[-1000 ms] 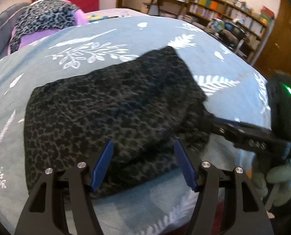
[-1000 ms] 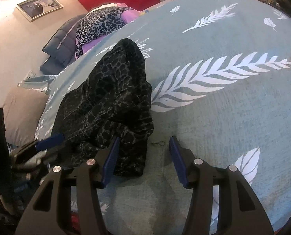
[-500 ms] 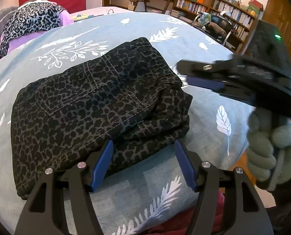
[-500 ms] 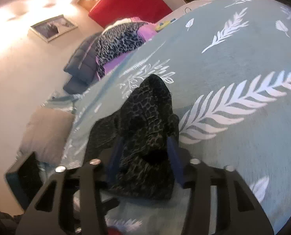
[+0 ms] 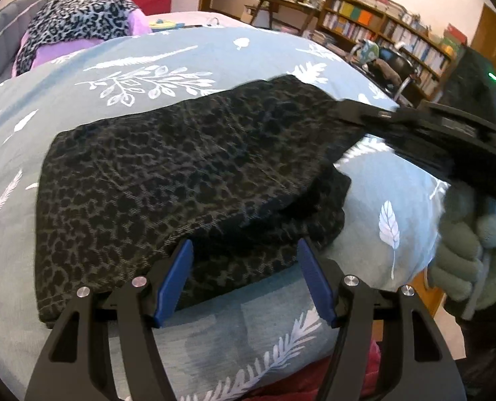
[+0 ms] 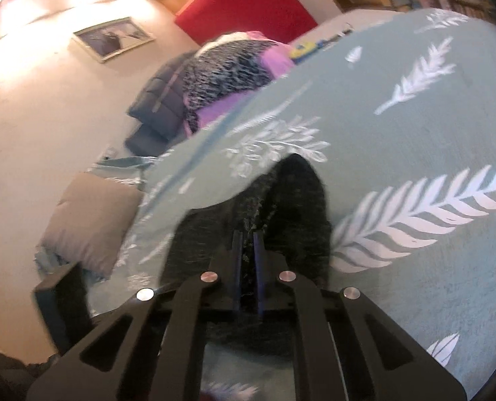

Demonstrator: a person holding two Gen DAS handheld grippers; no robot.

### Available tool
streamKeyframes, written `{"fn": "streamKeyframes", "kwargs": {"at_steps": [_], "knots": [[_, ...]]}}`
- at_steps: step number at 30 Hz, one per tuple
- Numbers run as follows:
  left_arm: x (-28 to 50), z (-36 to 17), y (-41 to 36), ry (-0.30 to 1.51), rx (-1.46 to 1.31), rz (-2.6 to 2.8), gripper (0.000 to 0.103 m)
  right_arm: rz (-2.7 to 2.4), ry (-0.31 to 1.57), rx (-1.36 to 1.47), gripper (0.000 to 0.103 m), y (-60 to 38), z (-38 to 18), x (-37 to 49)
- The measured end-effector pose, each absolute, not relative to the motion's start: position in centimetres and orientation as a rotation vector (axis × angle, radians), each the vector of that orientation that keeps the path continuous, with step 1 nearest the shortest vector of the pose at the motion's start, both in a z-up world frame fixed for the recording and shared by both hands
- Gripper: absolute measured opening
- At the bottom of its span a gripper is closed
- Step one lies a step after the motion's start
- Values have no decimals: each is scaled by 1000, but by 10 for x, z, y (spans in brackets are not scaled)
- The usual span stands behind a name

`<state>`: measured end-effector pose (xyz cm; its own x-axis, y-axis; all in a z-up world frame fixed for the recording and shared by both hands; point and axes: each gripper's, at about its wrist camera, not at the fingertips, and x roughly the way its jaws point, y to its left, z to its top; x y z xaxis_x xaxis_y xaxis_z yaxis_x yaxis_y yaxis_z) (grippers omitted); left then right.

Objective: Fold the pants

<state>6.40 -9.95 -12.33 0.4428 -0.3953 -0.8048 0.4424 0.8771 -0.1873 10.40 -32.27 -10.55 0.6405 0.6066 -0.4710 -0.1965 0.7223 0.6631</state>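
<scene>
We see the left tongs [image 5: 244, 277] w/ blue flat pads spread wide, nothing between them but the near edge of the pants [image 5: 188, 180], which the pads don't visibly pinch. Black angular arms w/ silver rivets run back toward the camera.

The right tongs [image 6: 247, 254] are narrowed to a thin slot, blue pads pinching a ridge of the pants [image 6: 298, 207]; fabric is blurred there, so the grip depth is hard to read. In the left wrist view the right tongs [image 5: 351, 108] come in from the right, black tip meeting the far right corner of the pants, w/ a hand in a grey-green knit glove [image 5: 465, 250] gripping the handle lower right.

The pants are dark, leopard-spotted, denim-like twill w/ visible stitched seams, lying as a thick folded stack, roughly rectangular, layers bunched at the right edge. They rest on the bed [image 5: 81, 100], covered in a soft blue-grey quilt w/ white feather & leaf prints.

Farther left: a pile of purple cloth & pale leopard-print fabric [image 5: 77, 16], next to a puffy dark grey item. Far right: wooden bookshelves [image 5: 381, 30] full of books. Right wrist view also shows a beige square pillow [image 6: 91, 220], a framed picture [image 6: 114, 38] on the cream wall & a red panel [image 6: 244, 3].
</scene>
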Motion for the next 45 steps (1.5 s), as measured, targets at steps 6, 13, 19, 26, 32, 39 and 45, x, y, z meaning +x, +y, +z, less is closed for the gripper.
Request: {"fn": "streamKeyframes", "kwargs": {"at_steps": [6,13,19,26,32,39,45], "knots": [[60,-103,-65,950,-20,-487,65,522,748,627,4,-317,-92,69],[70,-98,-53,944,-68,-480,65,354,875,596,4,-319,-141,52],[88,-129,-89,975,1,-498,65,288,825,508,6,-311,-138,66],[91,-143,-99,986,30,-495,70,237,795,452,26,-310,-120,67],[89,-121,-82,941,-23,-482,70,341,708,453,27,-285,-94,92],[133,-98,-33,888,-78,-335,70,338,712,410,37,-259,-103,127],[183,-105,-1,911,-109,-229,70,260,783,377,37,-262,-144,137]]}}
